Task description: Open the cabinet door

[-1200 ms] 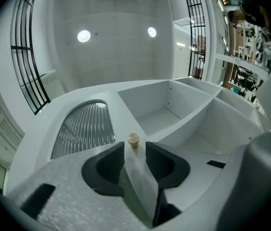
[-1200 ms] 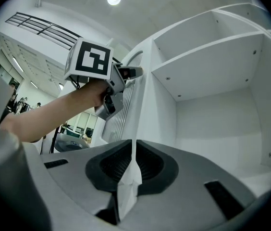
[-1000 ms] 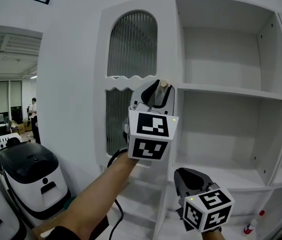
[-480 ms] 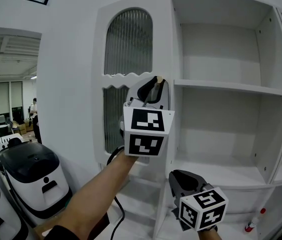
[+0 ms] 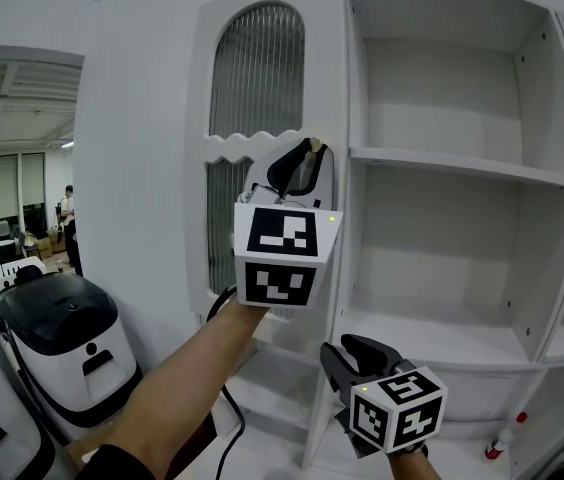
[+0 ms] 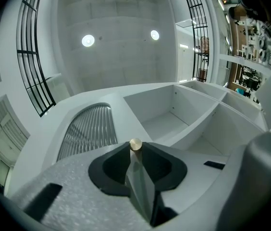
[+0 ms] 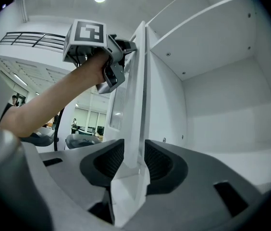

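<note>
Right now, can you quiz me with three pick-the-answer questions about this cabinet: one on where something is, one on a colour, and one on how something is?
1. Where are the left tongs?
A. on the knob
B. on a shelf
C. on the floor

2. What colour is the cabinet?
A. brown
B. white
C. green

3. How is the cabinet door?
A. shut
B. taken off
C. open

Answers:
1 A: the left tongs, which have just been closing, pinch the small round knob at their tips.
2 B: the cabinet is white all over, inside and out.
3 C: the cabinet door stands swung out, so the shelves behind it show.
</note>
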Available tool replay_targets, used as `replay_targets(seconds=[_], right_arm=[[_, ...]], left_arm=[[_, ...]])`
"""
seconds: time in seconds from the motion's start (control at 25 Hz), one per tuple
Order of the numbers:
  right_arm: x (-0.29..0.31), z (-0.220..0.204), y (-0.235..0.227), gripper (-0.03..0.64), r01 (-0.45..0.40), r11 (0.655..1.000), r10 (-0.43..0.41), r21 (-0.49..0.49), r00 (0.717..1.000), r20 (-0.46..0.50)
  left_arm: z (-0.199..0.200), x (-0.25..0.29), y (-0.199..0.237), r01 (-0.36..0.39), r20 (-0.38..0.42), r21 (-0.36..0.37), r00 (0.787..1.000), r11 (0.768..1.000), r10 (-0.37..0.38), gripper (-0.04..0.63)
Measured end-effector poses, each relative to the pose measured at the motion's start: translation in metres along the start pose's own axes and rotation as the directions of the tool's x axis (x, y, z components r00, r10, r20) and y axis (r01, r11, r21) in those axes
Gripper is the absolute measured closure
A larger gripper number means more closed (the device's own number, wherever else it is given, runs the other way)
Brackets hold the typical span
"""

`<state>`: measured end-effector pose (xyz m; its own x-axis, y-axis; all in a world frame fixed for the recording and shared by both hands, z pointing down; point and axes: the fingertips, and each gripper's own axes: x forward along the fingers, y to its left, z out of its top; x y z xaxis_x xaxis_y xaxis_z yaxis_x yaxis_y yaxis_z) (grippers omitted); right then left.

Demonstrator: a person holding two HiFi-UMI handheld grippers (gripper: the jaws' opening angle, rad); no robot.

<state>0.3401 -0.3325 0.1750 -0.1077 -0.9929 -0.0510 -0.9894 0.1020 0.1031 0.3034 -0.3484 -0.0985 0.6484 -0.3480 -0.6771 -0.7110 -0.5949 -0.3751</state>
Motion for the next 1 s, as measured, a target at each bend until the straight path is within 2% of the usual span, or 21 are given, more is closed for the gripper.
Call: replay_targets(seconds=[0.4,0.72,0.84,1.0], right_arm=[[0.023,-0.019,0.013,0.497,-0.083,0.996,0.084,0.027,0.996,-0.044],[0.023,-0.02,0.015,0.515,-0.101,0.994,0.102,0.028,0.994,-0.036],[0.022,-0.021,0.018,0.518,-0.113,0.993,0.115,0.034,0.993,-0.034],[0.018,-0.019,0.022,0.523,-0.131,0.991,0.132,0.034,0.991,-0.03]], left_arm=[[0.006,-0.007,0.003,0.005,0.001,-0.021,1.0,1.0,-0.005,0.514],[0.006,-0.01,0.002,0.005,-0.008,-0.026,1.0,1.0,-0.005,0.511],[0.002,-0.017,0.004,-0.001,-0.022,-0.018,1.0,1.0,0.001,0.511],[-0.008,-0.028,0.012,-0.024,-0.061,-0.052,0.998,0.998,0.021,0.512]])
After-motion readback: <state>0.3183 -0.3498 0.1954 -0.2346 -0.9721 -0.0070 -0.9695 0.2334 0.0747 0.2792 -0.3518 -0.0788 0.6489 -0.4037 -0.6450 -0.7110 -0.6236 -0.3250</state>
